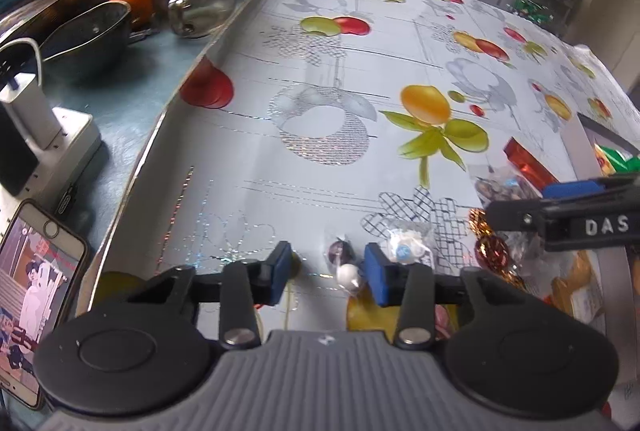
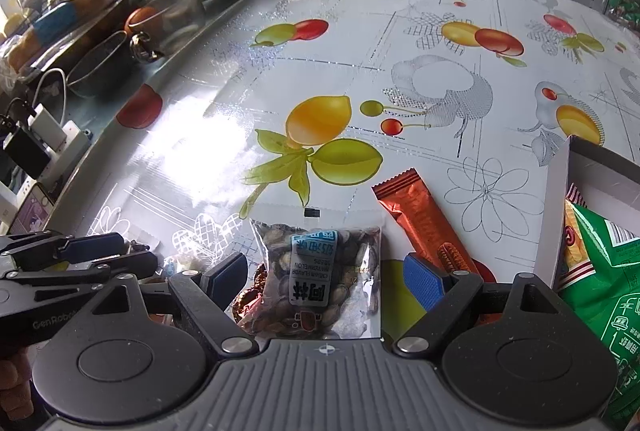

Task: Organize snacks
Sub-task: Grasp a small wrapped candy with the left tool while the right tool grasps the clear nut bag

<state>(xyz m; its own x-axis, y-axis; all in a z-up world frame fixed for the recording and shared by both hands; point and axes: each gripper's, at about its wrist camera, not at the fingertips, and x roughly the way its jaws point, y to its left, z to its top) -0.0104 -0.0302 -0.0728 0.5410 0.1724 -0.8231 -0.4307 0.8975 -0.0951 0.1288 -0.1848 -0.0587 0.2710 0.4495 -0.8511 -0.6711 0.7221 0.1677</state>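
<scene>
Hovering over snacks on the glossy fruit-print tablecloth (image 2: 400,43), both tongs gape, gripping nothing.
A clear crinkly seed packet (image 2: 320,271) lies between the right gripper's (image 2: 326,277) blue pads; the left gripper (image 1: 326,273) straddles small wrapped candies (image 1: 344,263); a white box (image 2: 560,207) is cut off.

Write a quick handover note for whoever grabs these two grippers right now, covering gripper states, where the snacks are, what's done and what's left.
Left gripper: open, empty, low over a small wrapped candy on the tablecloth.
Right gripper: open, empty, straddling the clear bag of seeds.
Box at the right already holds a green packet and other snacks.
Still loose on the table: seed bag, orange-brown bar, wrapped candy, a small clear-wrapped sweet, gold-foil pieces.
Left to do, probably: grasp the seed bag and move the loose items to the box.
</scene>
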